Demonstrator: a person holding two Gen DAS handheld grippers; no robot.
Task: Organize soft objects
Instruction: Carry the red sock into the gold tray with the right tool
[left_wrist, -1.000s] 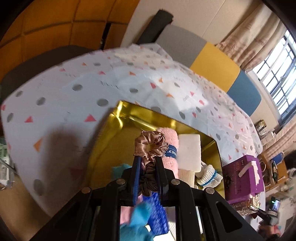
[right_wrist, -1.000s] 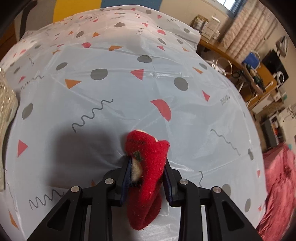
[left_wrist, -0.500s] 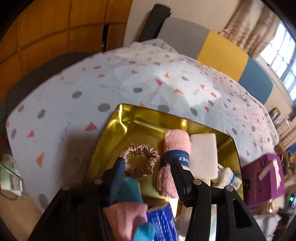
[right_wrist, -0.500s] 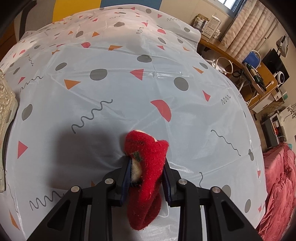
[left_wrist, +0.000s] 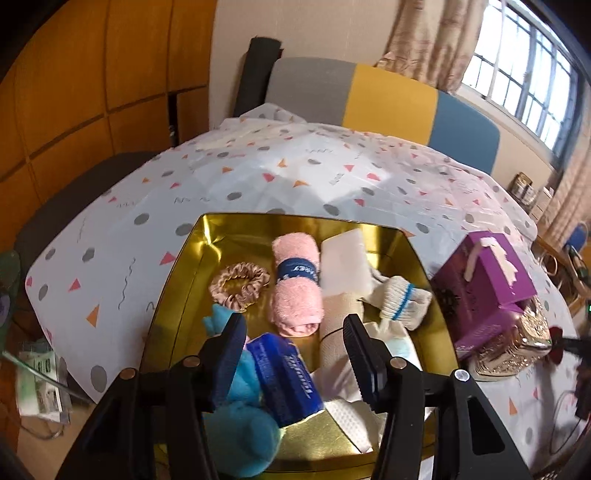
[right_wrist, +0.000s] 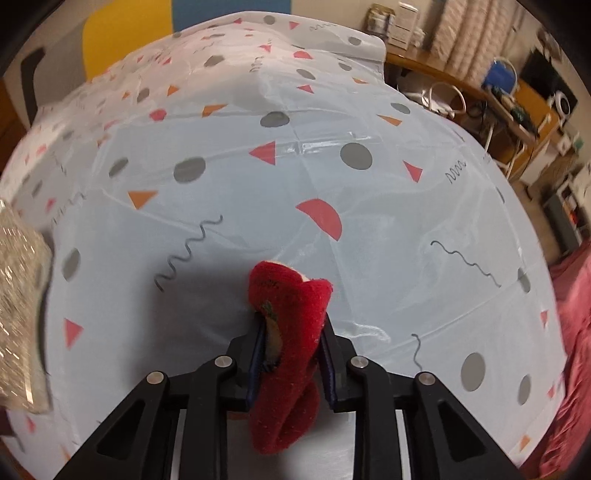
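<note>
My left gripper (left_wrist: 293, 326) is open and empty above the near part of a gold tray (left_wrist: 207, 243). In the tray lie a brown satin scrunchie (left_wrist: 239, 285), a rolled pink towel (left_wrist: 297, 284), a white sponge block (left_wrist: 345, 258), a white sock with blue stripes (left_wrist: 402, 301), a blue pack (left_wrist: 284, 373), a teal plush (left_wrist: 240, 428) and white cloths (left_wrist: 341, 314). My right gripper (right_wrist: 291, 325) is shut on a red fuzzy soft toy (right_wrist: 288, 332), held above the patterned tablecloth (right_wrist: 332, 184).
A purple gift box (left_wrist: 484, 288) and a gold glittery item (left_wrist: 517, 343) stand right of the tray. A glittery object (right_wrist: 22, 295) shows at the right wrist view's left edge. A striped sofa back (left_wrist: 369, 96) lies beyond the table. A cluttered desk (right_wrist: 517, 110) stands far right.
My left gripper opened and dropped the scrunchie into the tray, then pulled back and up. My right gripper kept hold of the red toy and shifted slightly.
</note>
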